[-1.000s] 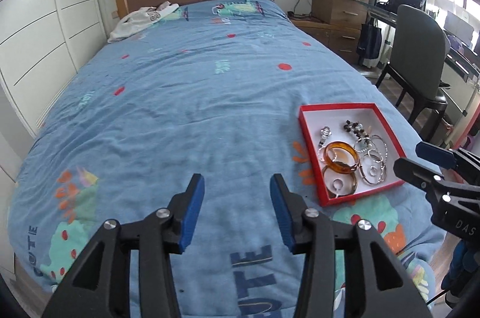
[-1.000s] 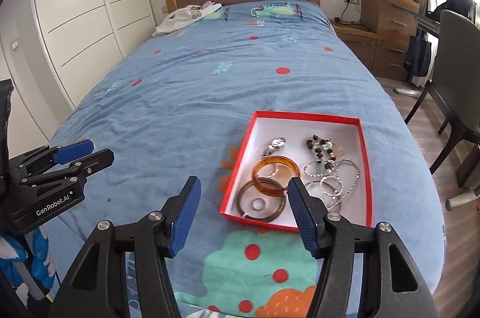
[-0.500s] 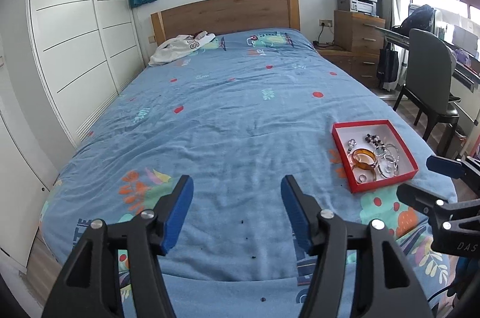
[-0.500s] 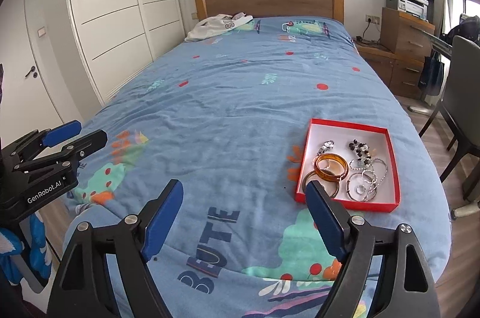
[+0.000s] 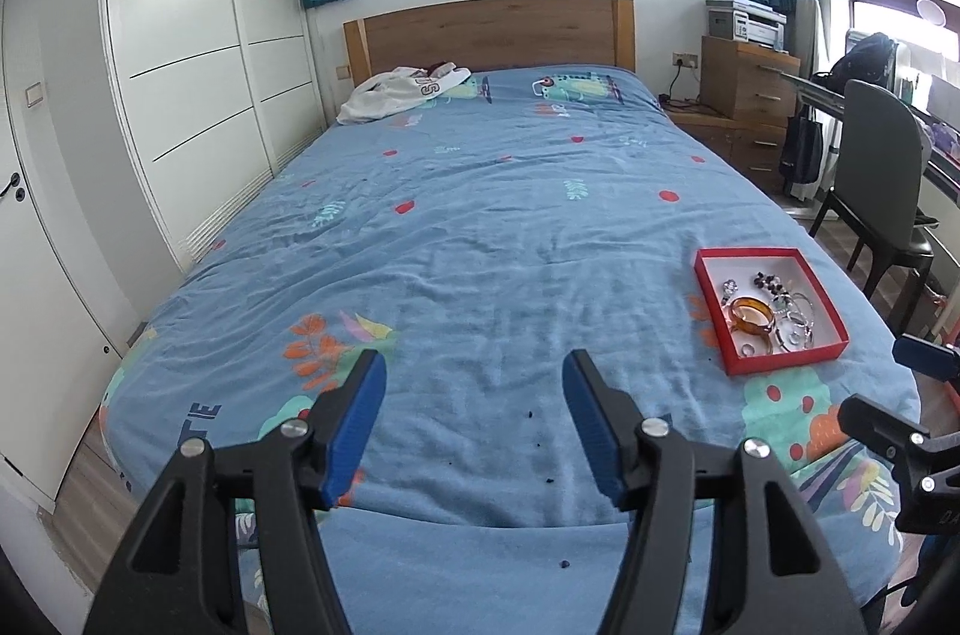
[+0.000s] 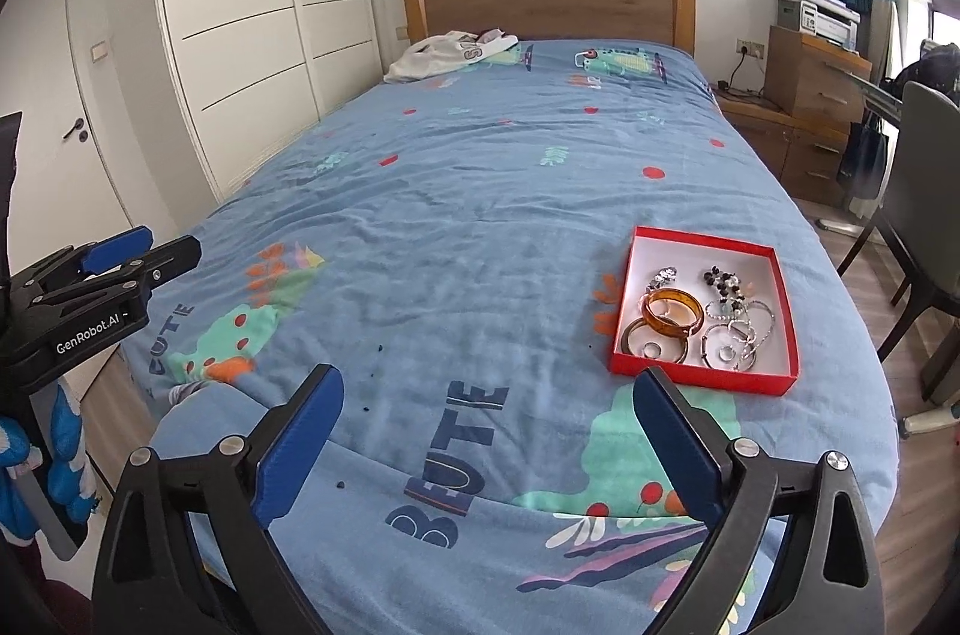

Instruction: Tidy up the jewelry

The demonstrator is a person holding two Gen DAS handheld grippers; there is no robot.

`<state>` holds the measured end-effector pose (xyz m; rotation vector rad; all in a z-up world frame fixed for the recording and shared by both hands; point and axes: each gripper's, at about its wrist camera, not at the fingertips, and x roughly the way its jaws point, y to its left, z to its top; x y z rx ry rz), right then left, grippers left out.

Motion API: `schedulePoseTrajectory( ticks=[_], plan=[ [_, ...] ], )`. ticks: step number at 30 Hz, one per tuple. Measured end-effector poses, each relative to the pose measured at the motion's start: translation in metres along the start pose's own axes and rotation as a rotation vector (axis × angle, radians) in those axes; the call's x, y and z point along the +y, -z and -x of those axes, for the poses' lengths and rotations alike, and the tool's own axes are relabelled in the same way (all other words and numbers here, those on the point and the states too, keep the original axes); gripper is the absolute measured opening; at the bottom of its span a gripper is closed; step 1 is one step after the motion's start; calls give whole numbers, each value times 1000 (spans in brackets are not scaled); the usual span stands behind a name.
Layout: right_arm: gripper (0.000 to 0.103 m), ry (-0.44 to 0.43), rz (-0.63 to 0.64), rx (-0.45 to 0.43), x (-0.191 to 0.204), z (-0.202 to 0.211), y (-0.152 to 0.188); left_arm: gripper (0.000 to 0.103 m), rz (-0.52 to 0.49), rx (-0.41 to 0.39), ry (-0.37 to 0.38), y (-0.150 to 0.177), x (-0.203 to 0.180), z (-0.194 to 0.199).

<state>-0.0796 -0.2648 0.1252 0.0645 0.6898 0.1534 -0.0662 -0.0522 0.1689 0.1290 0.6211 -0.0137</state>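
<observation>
A red box point(image 5: 780, 365) with a white inside lies on the blue bedspread near the bed's right foot corner; it also shows in the right wrist view point(image 6: 702, 377). It holds an amber bangle point(image 6: 672, 312), a brown bangle point(image 6: 654, 342), silver bracelets point(image 6: 738, 335), a beaded piece point(image 6: 723, 282) and a small ring point(image 6: 651, 350). My left gripper point(image 5: 474, 422) is open and empty, well back from the box at the foot of the bed. My right gripper point(image 6: 486, 446) is open wide and empty, short of the box.
The bed point(image 5: 492, 227) has a wooden headboard and a white garment point(image 5: 402, 92) by it. White wardrobes point(image 5: 180, 65) stand on the left. A grey chair point(image 5: 882, 167), desk and wooden drawers point(image 5: 750, 95) stand on the right. Small dark specks point(image 5: 540, 449) dot the bedspread.
Both grippers have pulled back and up from the box, so the whole bed and room show. Both have opened wider. The box and jewelry have not moved.
</observation>
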Motion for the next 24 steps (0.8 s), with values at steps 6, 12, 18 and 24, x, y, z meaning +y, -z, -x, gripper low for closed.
schedulePoseTrajectory(
  ticks=[6,12,18,24],
  plan=[
    [97,0,-22,-1,-3,2,6,59,47,-12,-8,3,13,3],
    [97,1,-20,4,-2,0,12,59,70,-26,-17,7,18,4],
    [97,7,-22,18,-4,-2,18,59,58,-37,-28,10,18,4],
    [97,22,-29,24,-6,-5,19,59,55,-21,-9,11,18,3]
  ],
)
